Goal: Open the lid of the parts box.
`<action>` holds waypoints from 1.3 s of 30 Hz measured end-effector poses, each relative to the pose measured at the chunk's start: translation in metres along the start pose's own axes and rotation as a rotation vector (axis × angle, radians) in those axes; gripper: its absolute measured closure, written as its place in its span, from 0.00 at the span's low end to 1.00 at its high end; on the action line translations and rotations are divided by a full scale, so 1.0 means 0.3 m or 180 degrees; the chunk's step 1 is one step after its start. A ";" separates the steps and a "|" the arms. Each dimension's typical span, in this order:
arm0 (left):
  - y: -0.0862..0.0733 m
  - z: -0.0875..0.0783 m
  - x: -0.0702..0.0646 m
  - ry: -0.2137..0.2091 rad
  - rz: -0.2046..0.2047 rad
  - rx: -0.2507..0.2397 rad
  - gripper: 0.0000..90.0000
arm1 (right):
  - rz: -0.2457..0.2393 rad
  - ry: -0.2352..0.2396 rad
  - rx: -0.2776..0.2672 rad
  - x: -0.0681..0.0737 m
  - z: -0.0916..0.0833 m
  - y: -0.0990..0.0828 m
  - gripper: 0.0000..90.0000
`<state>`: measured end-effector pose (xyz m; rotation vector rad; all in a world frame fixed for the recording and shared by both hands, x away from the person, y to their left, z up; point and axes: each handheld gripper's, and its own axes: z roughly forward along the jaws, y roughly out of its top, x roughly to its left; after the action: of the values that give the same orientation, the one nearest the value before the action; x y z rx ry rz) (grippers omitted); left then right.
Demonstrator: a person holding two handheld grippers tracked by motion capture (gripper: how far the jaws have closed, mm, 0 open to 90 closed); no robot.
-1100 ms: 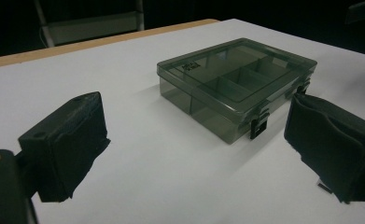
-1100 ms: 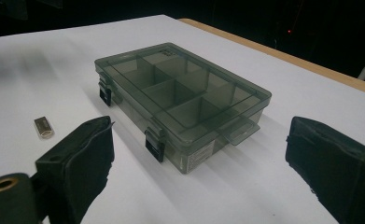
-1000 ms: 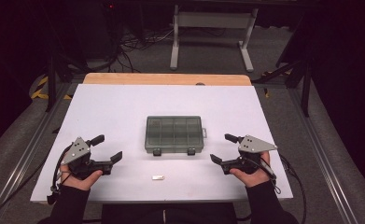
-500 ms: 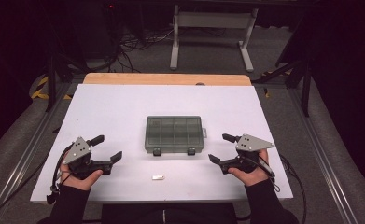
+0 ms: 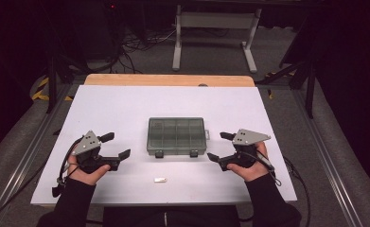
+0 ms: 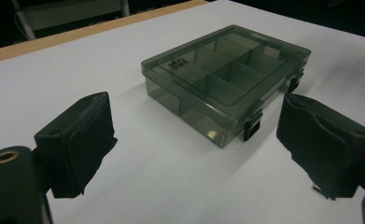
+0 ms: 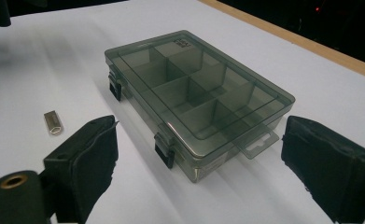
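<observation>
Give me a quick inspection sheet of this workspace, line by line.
Surface: white tabletop, wooden strip along far edge.
Job's things: smoky translucent plastic compartment box, lid shut, both latches down; small silvery metal piece on the near side of it.
Clutter: nothing seen.
Grippers: left gripper and right gripper open, flanking the box, touching nothing.
Cables: one trails from each gripper; more lie on the floor beyond.
Surroundings: dark room, grey metal stand behind the table.

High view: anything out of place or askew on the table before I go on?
Little stands out. The compartment box sits square on the white table, lid shut and both latches closed. One small metal piece lies loose on the table near its front edge, outside the box. Both claws, left and right, are open and touch nothing.
</observation>
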<state>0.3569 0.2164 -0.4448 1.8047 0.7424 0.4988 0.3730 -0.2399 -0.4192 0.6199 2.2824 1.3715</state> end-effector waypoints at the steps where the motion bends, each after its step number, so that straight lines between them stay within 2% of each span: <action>1: 0.007 0.007 0.001 -0.0002 0.0021 0.0015 0.13 | 0.0004 0.0010 0.0023 -0.005 0.004 0.003 0.13; 4: 0.019 0.026 0.002 -0.0029 0.0026 0.0062 0.14 | 0.0005 0.0050 0.0068 -0.010 0.014 0.008 0.14; 7: 0.029 0.047 0.003 -0.0043 0.0085 0.0129 0.14 | -0.0017 0.0064 0.0105 -0.013 0.022 0.014 0.14; 11: 0.033 0.078 0.017 -0.0104 0.0057 0.0174 0.14 | -0.0025 0.0099 0.0153 -0.018 0.035 0.018 0.15; 14: 0.036 0.107 0.015 -0.0094 0.0110 0.0242 0.15 | -0.0029 0.0137 0.0212 -0.021 0.054 0.023 0.17; 18: 0.034 0.133 0.014 -0.0157 0.0029 0.0303 0.17 | -0.0038 0.0164 0.0257 -0.020 0.073 0.025 0.17; 22: 0.031 0.146 0.020 -0.0218 -0.0066 0.0251 0.17 | -0.0021 0.0177 0.0252 -0.023 0.104 0.022 0.18; 24: 0.032 0.151 0.018 -0.0225 -0.0058 0.0245 0.17 | -0.0025 0.0173 0.0269 -0.023 0.108 0.021 0.18; 27: 0.036 0.165 0.018 -0.0192 0.0081 0.0310 0.17 | -0.0029 0.0153 0.0320 -0.024 0.120 0.019 0.18; 30: 0.031 0.170 0.015 -0.0244 0.0041 0.0318 0.18 | -0.0026 0.0117 0.0316 -0.018 0.128 0.016 0.18; 32: 0.027 0.172 0.010 -0.0268 0.0075 0.0337 0.18 | -0.0034 0.0123 0.0398 -0.017 0.135 0.009 0.19; 39: 0.018 0.179 -0.003 -0.0342 0.0120 0.0399 0.21 | -0.0010 0.0169 0.0530 -0.019 0.144 -0.011 0.24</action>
<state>0.3925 0.1780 -0.4582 1.9493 0.6793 0.3836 0.4008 -0.2137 -0.4404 0.6382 2.4568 1.2182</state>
